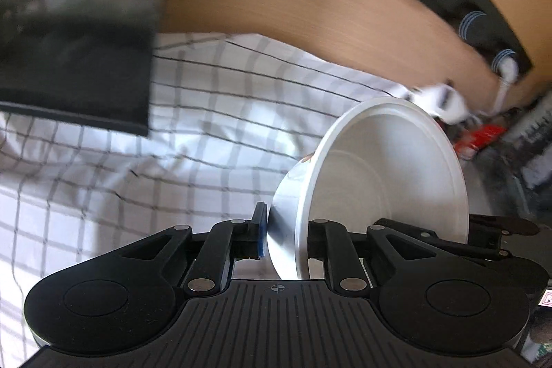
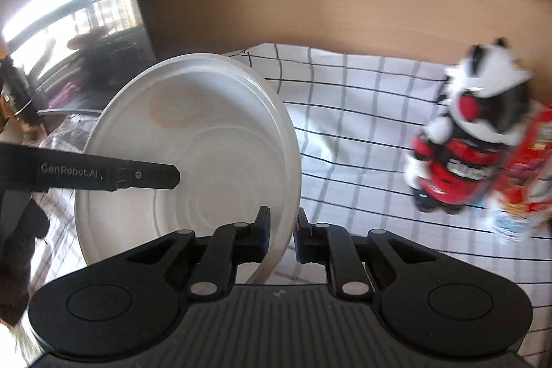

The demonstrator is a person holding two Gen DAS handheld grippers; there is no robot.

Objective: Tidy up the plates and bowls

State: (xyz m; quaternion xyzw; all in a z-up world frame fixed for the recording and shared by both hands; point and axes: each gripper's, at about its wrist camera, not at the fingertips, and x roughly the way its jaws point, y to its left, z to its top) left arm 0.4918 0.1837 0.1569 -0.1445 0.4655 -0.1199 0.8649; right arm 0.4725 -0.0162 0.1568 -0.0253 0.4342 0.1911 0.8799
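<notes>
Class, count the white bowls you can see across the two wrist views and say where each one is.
1. The white bowl is gripped at its rim by both the left gripper and the right gripper, above the checked cloth. Others may be out of view.

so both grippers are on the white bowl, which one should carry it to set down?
Right, probably. The right gripper clamps the white bowl rim squarely, with open checked cloth ahead of it. The left gripper also pinches the rim, but there the bowl stands steeply tilted.

bowl (image 2: 193, 143) above checked cloth (image 2: 362, 112), figurine (image 2: 462, 140) to its right, on the cloth
</notes>
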